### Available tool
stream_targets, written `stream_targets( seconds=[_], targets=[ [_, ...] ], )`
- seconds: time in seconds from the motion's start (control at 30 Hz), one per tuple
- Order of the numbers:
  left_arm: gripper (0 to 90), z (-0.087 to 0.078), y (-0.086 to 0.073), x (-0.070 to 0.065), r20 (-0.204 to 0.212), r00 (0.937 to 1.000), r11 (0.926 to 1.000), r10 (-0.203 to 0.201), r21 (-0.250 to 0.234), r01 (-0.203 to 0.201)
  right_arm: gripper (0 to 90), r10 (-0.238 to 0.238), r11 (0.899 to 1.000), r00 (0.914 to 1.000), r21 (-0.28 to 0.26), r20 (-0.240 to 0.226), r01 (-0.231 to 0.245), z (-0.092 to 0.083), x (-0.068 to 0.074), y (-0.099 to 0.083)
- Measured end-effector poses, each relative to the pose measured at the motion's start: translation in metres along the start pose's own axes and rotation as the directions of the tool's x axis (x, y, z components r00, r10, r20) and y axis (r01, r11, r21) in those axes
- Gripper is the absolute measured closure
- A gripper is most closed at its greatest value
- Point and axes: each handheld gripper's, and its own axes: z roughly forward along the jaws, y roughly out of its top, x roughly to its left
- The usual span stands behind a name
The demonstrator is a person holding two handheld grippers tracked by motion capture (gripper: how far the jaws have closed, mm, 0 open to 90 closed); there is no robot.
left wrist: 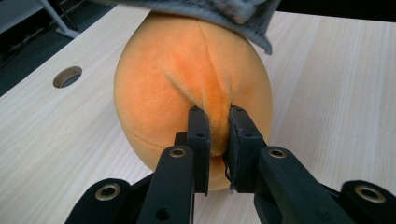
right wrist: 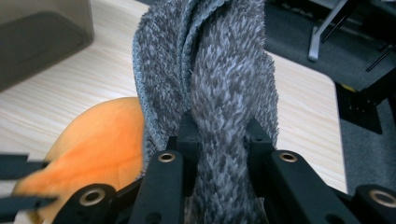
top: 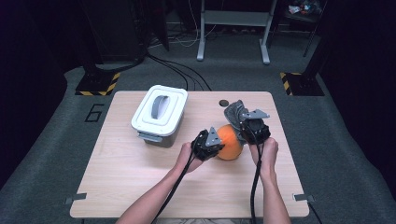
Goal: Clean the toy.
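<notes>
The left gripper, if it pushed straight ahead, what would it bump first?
The orange plush ball: the left gripper already pinches its fuzzy seam, so it would just press deeper into the ball.

Bystanders on the bench
White lidded bin with grey handle sits far left; a round hole pierces the far edge, right of it.

— What sort of place is this?
— A lab or test room: dark walls, grey carpet, hazard-striped stand bases, cables across the floor, a bare wooden table marked "6" beside it.
</notes>
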Motion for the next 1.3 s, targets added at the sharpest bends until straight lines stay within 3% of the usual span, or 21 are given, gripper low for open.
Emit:
stream_targets(
  seconds=[0.23, 0.57, 0.93, 1.3],
  targets=[
    [80.3, 0.001, 0.000, 0.001, -0.010, 0.9998, 0.9999, -0.015, -0.003, 0.015, 73.0, 0.025, 0.999, 0.9996, -0.029, 0.013, -0.025, -0.021, -0.010, -0.012],
    [80.3, 0.001, 0.000, 0.003, -0.013, 0.9998, 0.9999, -0.017, 0.000, 0.017, 72.6, 0.084, 0.996, 0.9946, -0.012, 0.060, -0.084, -0.025, -0.032, -0.035],
    [80.2, 0.001, 0.000, 0.004, -0.013, 0.9998, 0.9999, -0.016, 0.004, 0.017, 72.3, 0.150, 0.985, 0.9839, 0.076, 0.098, -0.157, -0.004, -0.058, -0.065],
    [80.0, 0.002, -0.001, 0.003, -0.017, 0.9997, 0.9999, -0.015, 0.001, 0.015, 71.1, 0.217, 0.953, 0.9684, 0.187, 0.124, -0.237, 0.028, -0.077, -0.095]
  ],
)
